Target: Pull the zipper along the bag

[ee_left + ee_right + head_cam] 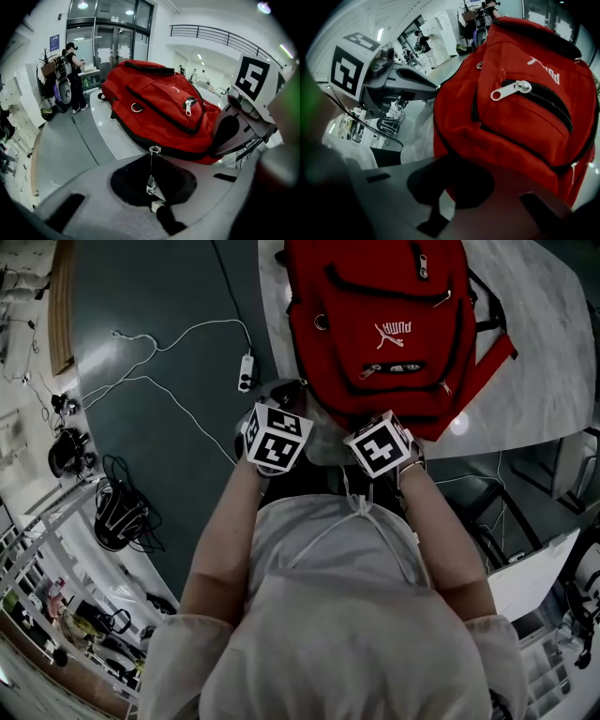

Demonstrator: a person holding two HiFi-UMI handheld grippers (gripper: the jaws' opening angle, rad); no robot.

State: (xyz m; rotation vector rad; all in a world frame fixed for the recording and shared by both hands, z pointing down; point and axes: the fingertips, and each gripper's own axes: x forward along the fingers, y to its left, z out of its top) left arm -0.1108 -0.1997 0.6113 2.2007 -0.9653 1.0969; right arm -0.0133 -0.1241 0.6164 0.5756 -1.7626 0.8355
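Observation:
A red backpack (384,324) lies on a pale table (553,381), its bottom end towards me. My left gripper (292,399) is at its near left corner. In the left gripper view the left gripper (154,204) is shut on the thin metal zipper pull (152,187), which hangs taut from the slider (154,150) on the main black zipper. My right gripper (380,423) sits at the near right corner. In the right gripper view the right gripper (454,192) is shut on a fold of the backpack's red fabric (520,131). A front pocket's silver pull (511,91) lies loose.
A white power strip (246,371) with trailing cables lies on the dark floor left of the table. Black gear (117,512) stands on the floor further left. A person (72,70) stands far off by a glass door. The table's edge runs just under both grippers.

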